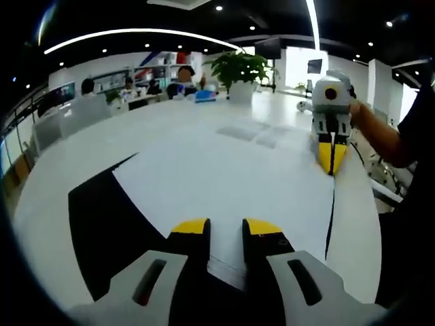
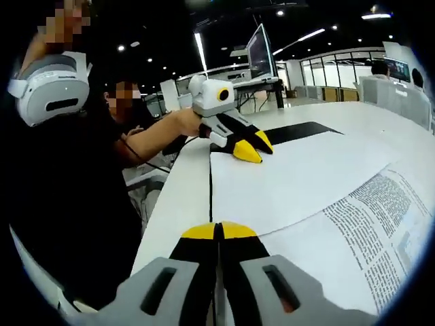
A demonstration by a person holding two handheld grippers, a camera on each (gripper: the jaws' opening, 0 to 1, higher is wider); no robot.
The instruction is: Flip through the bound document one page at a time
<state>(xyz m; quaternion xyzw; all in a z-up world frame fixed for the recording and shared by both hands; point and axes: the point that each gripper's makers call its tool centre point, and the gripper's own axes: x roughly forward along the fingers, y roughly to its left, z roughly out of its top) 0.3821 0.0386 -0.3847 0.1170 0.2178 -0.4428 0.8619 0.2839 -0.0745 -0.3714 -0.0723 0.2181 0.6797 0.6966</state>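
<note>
Patience is what this page turn wants. The bound document lies open on the white table, a blank sheet lifted over the printed page. The right gripper has its yellow tips pressed together at the near edge of that sheet — they look to be pinching it, though the paper between them can't be made out. The left gripper has its jaws spread slightly, resting on the white page just beside the black cover. I'd keep the left one pressing the stack flat while the right carries its one sheet over in a slow arc — tugging hard risks creasing it or dragging a second page along.
</note>
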